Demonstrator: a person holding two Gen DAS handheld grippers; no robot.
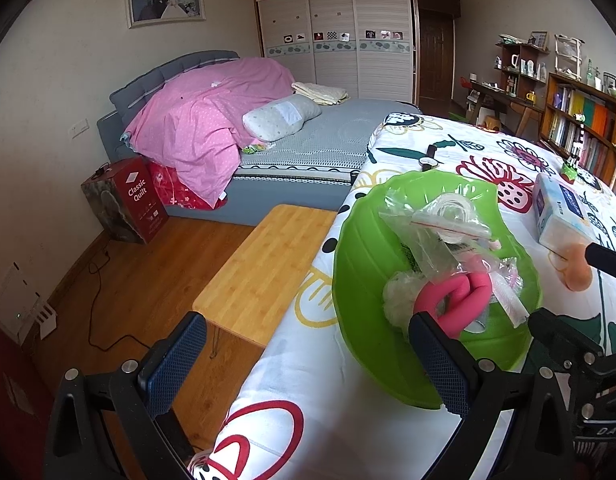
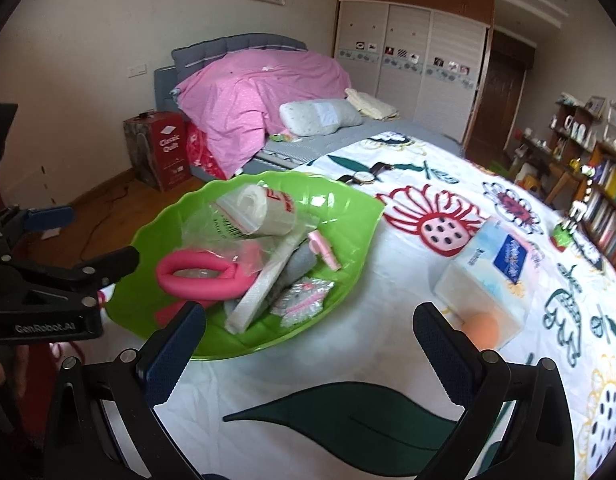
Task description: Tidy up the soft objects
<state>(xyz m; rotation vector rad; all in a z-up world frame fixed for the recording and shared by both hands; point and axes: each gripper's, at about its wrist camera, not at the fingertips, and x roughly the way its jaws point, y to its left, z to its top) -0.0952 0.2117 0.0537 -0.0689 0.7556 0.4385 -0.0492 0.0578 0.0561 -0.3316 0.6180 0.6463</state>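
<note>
Left wrist: left gripper [image 1: 306, 364] wide open, empty, hanging over the near-left edge of the bowl [image 1: 359, 280], one finger off the table side, the other at the bowl rim. Bowl sits on the floral cloth [image 1: 467, 152], loaded: pink foam loop [image 1: 465, 298], clear bags [image 1: 431, 224], a white mesh puff [image 1: 399, 304]. Orange sponge [image 1: 577, 270] lies right of the bowl, touching the tissue pack [image 1: 559, 216]. A dark finger of the other tool reaches in beside the sponge. Watch [image 1: 427, 160] beyond the bowl.

Right wrist: right gripper [image 2: 308, 354] also spread open, nothing held, low over the cloth, just right of the bowl [image 2: 347, 208]. Sponge [image 2: 481, 330] sits against the near face of the tissue pack [image 2: 491, 276], just ahead of the right finger; this looks like the next target. Left tool body shows at the left of the bowl.

Handling guess: sponge is light and squashy and won't slip much on the ribbed pads; take it across the middle with a gentle squeeze. The tissue pack is soft-sided and may shift if nudged. Bags in the bowl are slick and crinkly, easy to drag out by accident. Foam loop is springy; pinch one leg.
</note>
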